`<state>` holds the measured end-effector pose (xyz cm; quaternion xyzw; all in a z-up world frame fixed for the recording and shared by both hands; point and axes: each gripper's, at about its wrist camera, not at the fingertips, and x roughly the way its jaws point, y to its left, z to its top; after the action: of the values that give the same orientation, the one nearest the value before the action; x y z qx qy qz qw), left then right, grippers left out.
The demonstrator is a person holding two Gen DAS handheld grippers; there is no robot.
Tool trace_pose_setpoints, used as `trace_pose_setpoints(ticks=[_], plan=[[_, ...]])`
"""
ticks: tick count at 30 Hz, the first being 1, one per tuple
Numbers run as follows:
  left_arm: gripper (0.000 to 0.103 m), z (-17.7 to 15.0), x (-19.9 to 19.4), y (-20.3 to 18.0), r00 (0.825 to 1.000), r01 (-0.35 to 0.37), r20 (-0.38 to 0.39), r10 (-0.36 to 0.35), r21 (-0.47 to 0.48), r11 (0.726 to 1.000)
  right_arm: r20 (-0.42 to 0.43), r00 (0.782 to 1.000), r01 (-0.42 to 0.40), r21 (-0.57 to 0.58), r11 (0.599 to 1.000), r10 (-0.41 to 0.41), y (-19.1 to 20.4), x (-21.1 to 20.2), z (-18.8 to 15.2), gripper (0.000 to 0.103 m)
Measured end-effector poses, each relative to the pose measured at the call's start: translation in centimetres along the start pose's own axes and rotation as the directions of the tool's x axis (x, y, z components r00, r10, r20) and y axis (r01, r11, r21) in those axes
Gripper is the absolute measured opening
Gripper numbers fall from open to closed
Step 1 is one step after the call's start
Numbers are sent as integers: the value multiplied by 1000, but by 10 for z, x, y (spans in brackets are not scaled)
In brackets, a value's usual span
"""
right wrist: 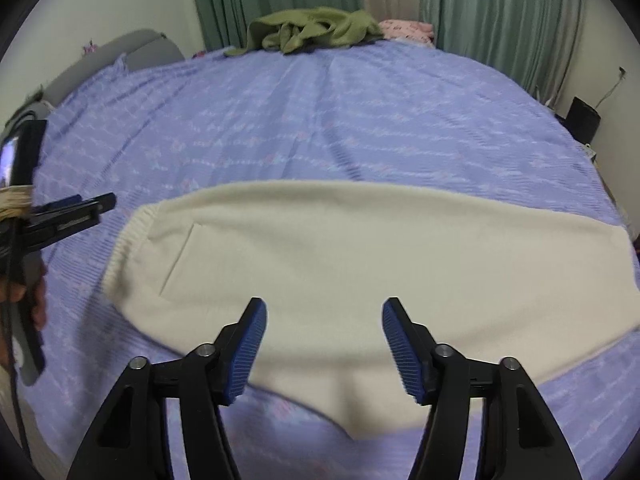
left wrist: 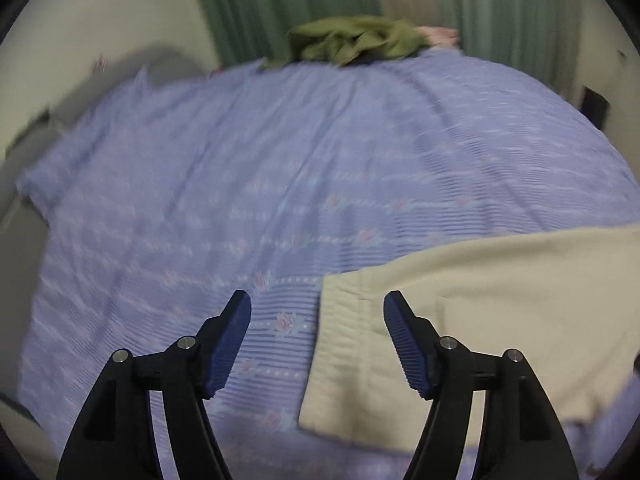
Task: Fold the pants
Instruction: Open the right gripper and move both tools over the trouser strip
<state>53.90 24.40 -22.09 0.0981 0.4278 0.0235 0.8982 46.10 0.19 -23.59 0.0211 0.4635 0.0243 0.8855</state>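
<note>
1. Two pairs of blue-padded black fingers hanging well apart over one garment: left gripper (left wrist: 317, 308) and right gripper (right wrist: 324, 314) both standing wide, gripping nothing, pads clear of the cloth.
2. Lying flat near the front edge of the lilac striped floral bedspread (right wrist: 320, 120): cream fleece pants (right wrist: 340, 248), already doubled into one broad panel, ribbed elastic waistband (right wrist: 128, 236) pointing left.
3. Looking soft, thick and light; likely draping and sagging when lifted, not sliding much on the cotton cover, with nothing breakable about it.
4. Showing a stitched pocket outline just inside the waistband, a smooth top face and a rounded bulge along the near hem.
5. Judging the best hold: pinching both layers at the waistband corners with the left gripper and at the far leg end with the right, keeping edges matched for the next fold.
6. Sitting well apart at the far edge: crumpled olive-green cloth (right wrist: 312, 30).
</note>
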Motion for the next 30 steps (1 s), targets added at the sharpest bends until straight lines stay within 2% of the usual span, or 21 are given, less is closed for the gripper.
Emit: trace_pose_setpoints(ticks=[2,5,8,12,15,19,23,26,30], plan=[[77,0,-33,-12,999,26,41,-27,35,999,28,1000,0,10,1000,-1,-14,-31,-4,73],[79,-10,-83,-30,988,132,71,-137,71,989,57,998,14,19,1000,-15,-40,-79,-12,75],[80,-16,-120,-61,972,217,68,-223,88,972,66,997,48,45,998,-51,-67,-117,-24,75],[81,-23,-163,-103,959,271,57,-278,104,957,73,991,99,116,988,-108,-115,-165,-41,75],[86,-28,-193,-138,942,330,39,-335,89,940,94,984,131,176,976,-149,-157,-198,-53,75],[87,-34,-227,-189,939,337,37,-342,93,937,129,977,137,238,962,-171,-213,-226,-63,75],[89,-36,-248,-241,944,325,39,-328,71,943,153,973,129,258,958,-172,-271,-239,-77,75],[91,-40,-259,-287,944,326,28,-328,44,944,135,976,129,269,954,-170,-321,-237,-86,75],[92,-43,-264,-361,951,306,35,-308,56,950,129,981,100,307,946,-146,-387,-229,-98,75]])
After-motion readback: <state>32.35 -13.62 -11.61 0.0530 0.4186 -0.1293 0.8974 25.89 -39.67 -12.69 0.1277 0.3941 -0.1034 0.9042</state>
